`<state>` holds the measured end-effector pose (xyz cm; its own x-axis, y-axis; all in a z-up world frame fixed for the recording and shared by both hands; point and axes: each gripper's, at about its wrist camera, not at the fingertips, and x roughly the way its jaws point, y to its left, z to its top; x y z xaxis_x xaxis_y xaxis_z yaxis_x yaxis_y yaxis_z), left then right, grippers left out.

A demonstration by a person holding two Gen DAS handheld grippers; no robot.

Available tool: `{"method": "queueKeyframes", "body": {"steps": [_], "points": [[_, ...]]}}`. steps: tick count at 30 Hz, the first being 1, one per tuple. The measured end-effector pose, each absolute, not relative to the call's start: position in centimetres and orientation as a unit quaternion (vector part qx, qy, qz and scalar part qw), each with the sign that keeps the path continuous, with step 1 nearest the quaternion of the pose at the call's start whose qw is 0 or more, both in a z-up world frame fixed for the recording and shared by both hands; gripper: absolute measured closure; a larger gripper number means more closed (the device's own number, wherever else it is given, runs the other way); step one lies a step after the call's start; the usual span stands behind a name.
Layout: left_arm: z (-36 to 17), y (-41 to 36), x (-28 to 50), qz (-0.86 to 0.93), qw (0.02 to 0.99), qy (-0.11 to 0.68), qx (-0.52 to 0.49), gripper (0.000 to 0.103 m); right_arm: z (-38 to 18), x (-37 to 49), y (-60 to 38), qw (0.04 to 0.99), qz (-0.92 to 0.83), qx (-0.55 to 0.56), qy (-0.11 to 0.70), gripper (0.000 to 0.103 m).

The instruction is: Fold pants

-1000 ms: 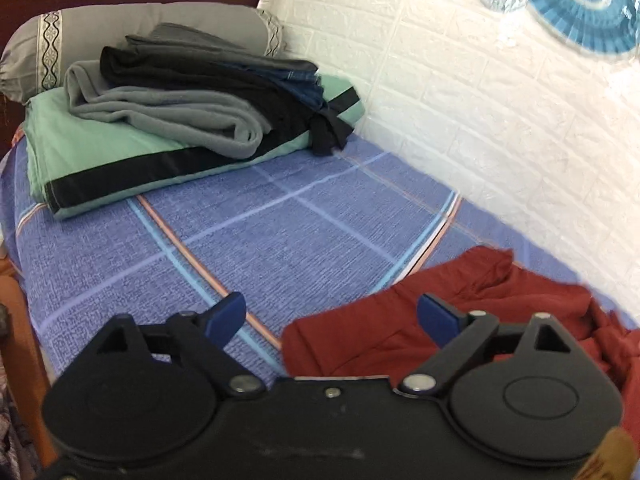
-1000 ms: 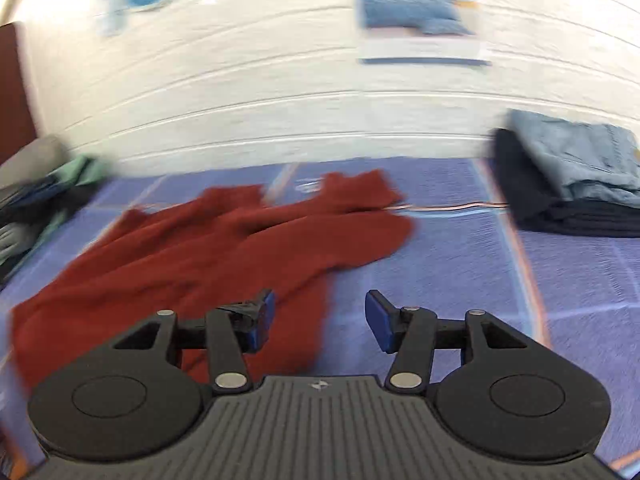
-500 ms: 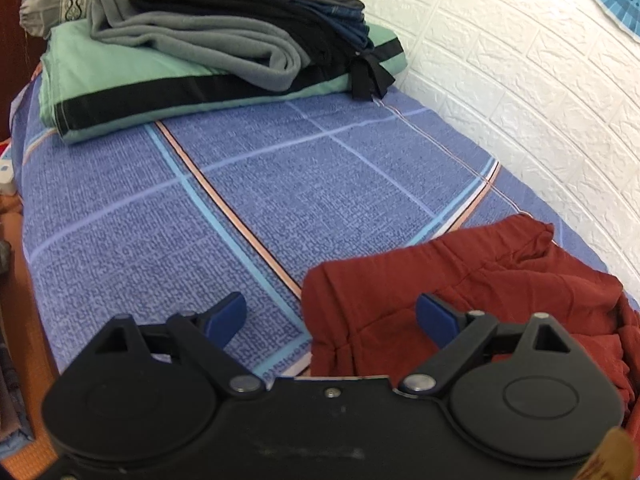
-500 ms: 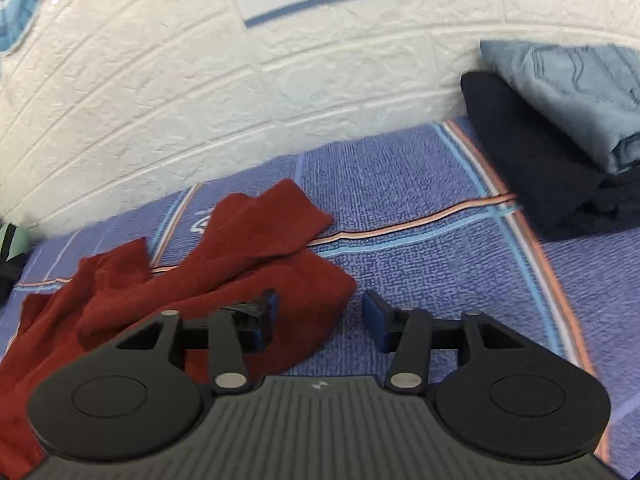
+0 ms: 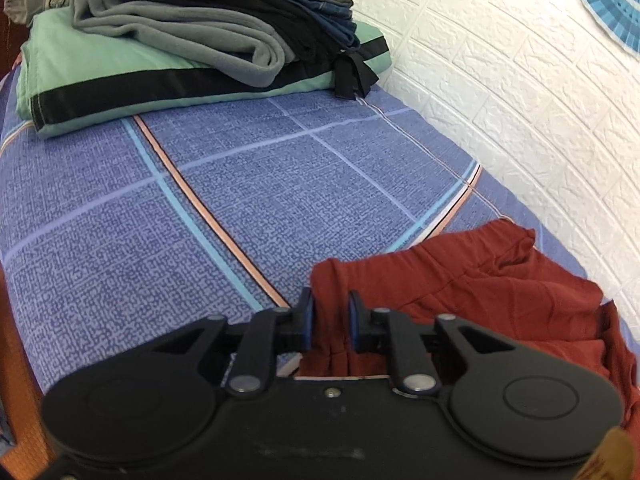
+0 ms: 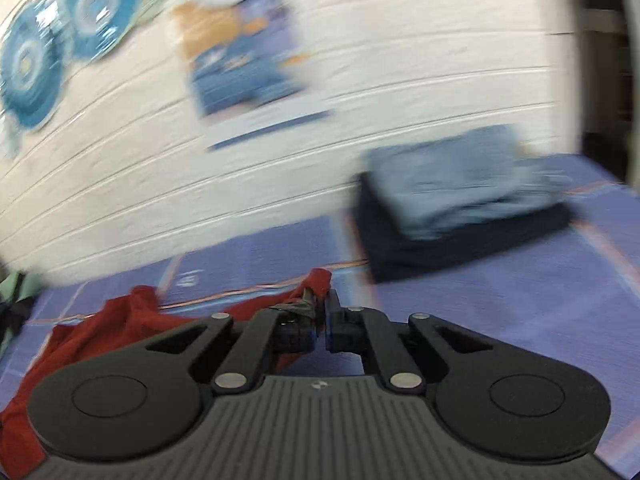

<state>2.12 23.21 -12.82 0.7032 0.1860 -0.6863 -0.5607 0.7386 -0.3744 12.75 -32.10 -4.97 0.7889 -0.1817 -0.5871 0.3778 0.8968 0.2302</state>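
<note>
Crumpled red pants [image 5: 480,288] lie on the blue checked bedsheet [image 5: 200,208] near the white wall. My left gripper [image 5: 330,322] is shut on a bunched corner of the pants at their near left end. In the right wrist view the pants [image 6: 120,320] spread to the left, and my right gripper [image 6: 322,320] is shut on the tip of one leg end, held a little off the sheet. That view is blurred by motion.
A stack of folded grey, black and blue clothes [image 5: 208,28] rests on a green blanket [image 5: 100,80] by a pillow at the bed's head. A second folded pile, light blue on black [image 6: 460,208], sits at the other end. A white brick wall [image 5: 540,100] runs along the far side.
Both grippers went from open to shut on the red pants. The left one closed on the near corner. The right one closed on a leg end and is lifting, tilting its view up.
</note>
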Motion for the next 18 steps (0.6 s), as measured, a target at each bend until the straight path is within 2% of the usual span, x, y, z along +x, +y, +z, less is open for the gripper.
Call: {"method": "queueKeyframes", "body": {"steps": [6,8,10,11,12,18], "points": [[-13.1,22.4,1.9,0.199,0.875,0.328,-0.295,0.059,-4.9,2.7,-35.2,0.905,-0.225,0.166,0.321,0.098],[-13.3,22.1,1.9,0.199,0.877,0.327,-0.291,0.057,-5.9,0.9,-35.1,0.897,-0.233,0.171,0.335,0.098],[-13.5,22.0,1.9,0.201,0.877,0.324,-0.293,0.062,-6.7,-0.4,-34.9,0.891,-0.237,0.181,0.344,0.098],[-13.5,21.9,1.9,0.202,0.878,0.324,-0.288,0.073,-7.0,-0.7,-34.8,0.888,-0.238,0.184,0.347,0.098],[-13.4,21.9,2.0,0.207,0.88,0.324,-0.28,0.093,-7.2,-1.0,-34.8,0.886,-0.239,0.187,0.351,0.098],[-10.3,22.6,-0.4,0.195,0.895,0.276,-0.292,0.094,-4.5,-5.5,-33.8,0.89,-0.242,0.194,0.333,0.099]]}}
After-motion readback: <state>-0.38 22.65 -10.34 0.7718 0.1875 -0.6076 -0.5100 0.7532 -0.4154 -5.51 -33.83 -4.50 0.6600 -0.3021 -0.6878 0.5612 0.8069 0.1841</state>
